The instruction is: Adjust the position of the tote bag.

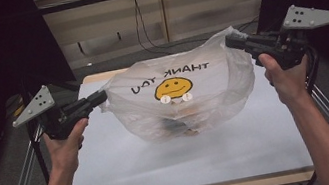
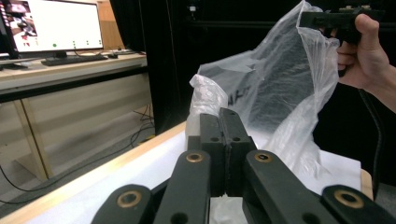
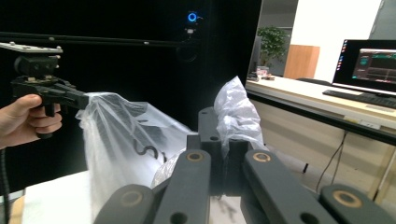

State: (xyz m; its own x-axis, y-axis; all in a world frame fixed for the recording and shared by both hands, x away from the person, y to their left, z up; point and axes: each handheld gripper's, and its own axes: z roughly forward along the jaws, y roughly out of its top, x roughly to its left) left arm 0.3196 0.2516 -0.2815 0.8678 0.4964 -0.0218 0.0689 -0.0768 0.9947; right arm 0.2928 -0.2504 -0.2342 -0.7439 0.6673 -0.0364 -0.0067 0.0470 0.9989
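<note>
Two grippers, left point(image 1: 100, 97) at 9 o'clock, right point(image 1: 231, 41) at 2, clamp the bag point(image 1: 178, 95) handles, stretching it open; next likely lifting evenly.

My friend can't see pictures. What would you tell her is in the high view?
Two hands hold black grippers that stretch a clear plastic bag open above a white table. The left gripper pinches the bag's left handle and the right gripper pinches the right one, held higher. The bag shows a yellow smiley face and mirrored "THANK YOU", with something dark inside.
</note>
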